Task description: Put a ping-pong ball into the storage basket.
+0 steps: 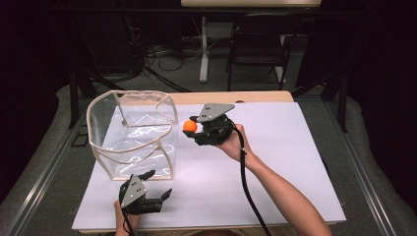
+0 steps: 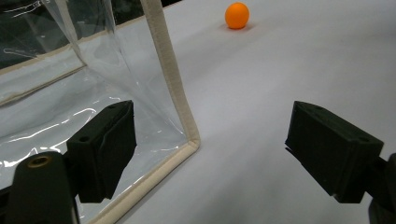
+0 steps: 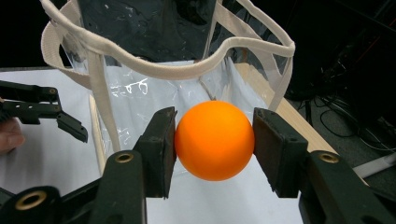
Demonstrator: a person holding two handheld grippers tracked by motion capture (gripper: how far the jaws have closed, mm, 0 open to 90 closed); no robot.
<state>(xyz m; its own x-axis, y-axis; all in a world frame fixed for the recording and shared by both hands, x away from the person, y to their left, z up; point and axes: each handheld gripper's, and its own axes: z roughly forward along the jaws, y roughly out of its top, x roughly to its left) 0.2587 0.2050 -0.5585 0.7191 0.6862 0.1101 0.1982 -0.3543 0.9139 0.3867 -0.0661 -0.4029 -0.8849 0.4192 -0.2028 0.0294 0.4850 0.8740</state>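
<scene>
Your right gripper (image 1: pixel 193 129), at the centre of the high view, pinches the ball (image 1: pixel 190 126) between its two jaws; your hand (image 1: pixel 235 143) grips the tool from the lower right, and its cable runs down along your forearm toward the bottom edge. In the right gripper view the ball (image 3: pixel 214 140) sits at mid-frame, touched by a black jaw on either side, clear of the white table (image 3: pixel 51 154) below it. Directly behind it, in the upper half of that frame, stands the bag (image 3: pixel 154 60), clear-walled with a beige rim, its mouth open upward. In the high view the bag (image 1: pixel 133 132) stands upright left of centre, and the ball is just beside its right wall, near rim height. Your left gripper (image 1: pixel 160 184), at the lower left of the high view, has its jaws spread wide and holds nothing. In the left gripper view the jaws stand far apart at the lower corners, the bag's (image 2: pixel 177 93) trimmed lower corner lies between them on the table (image 2: pixel 289 70), and the ball (image 2: pixel 237 15) appears at top centre.
</scene>
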